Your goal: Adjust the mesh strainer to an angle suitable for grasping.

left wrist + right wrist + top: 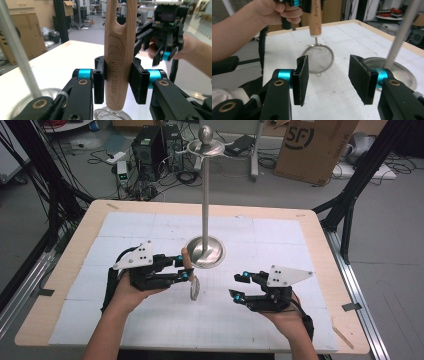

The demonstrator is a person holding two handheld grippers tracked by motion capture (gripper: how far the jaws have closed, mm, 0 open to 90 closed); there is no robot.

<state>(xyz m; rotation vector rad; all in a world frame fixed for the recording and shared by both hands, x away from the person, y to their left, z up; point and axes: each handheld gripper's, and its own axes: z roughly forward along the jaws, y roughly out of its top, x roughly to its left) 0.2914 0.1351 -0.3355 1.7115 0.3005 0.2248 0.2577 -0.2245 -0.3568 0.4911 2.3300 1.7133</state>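
A small wire strainer with a wooden handle marked "KITCHEN TOOL" hangs mesh-down just above the table. My left gripper is shut on that handle, its pads pressing both sides. The mesh bowl dangles below the handle. A metal hanging stand with hooks at its top rises from a round base right behind the strainer. My right gripper is open, a short way right of the strainer, with nothing between its pads.
The white gridded mat covers a wooden table. The stand's pole and base lie just right of my right gripper. Cardboard boxes, computers and cables lie on the floor beyond the table.
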